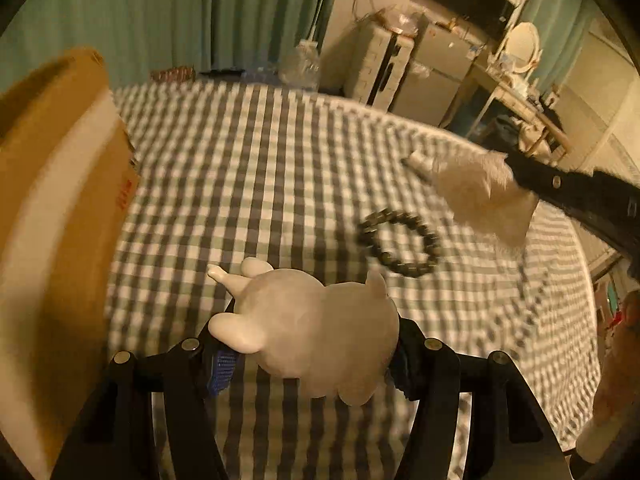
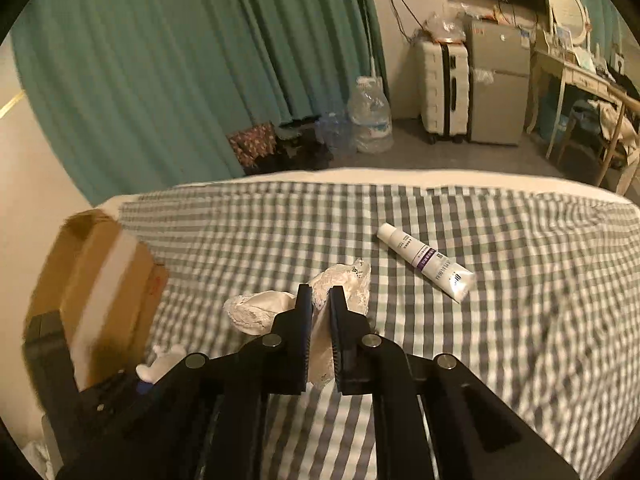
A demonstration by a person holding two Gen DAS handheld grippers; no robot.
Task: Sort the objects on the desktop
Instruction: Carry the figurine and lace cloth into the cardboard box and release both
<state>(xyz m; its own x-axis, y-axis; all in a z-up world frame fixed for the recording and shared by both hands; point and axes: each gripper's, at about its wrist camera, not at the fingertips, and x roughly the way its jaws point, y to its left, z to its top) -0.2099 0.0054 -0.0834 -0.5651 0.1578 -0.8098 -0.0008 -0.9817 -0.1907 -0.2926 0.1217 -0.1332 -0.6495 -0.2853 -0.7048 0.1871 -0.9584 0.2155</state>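
Each fisheye camera sat just behind its own gripper, looking steeply down along the fingers at the checked bedspread from close above. Both views shared that spread, the cardboard box at left (blurred) and the teal curtain beyond.

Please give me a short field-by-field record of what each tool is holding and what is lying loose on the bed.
left tool: shut on white animal figurine
right tool: shut on white lace cloth
loose on checked bedspread: white tube, dark bead bracelet
container: cardboard box, at the bed's left edge
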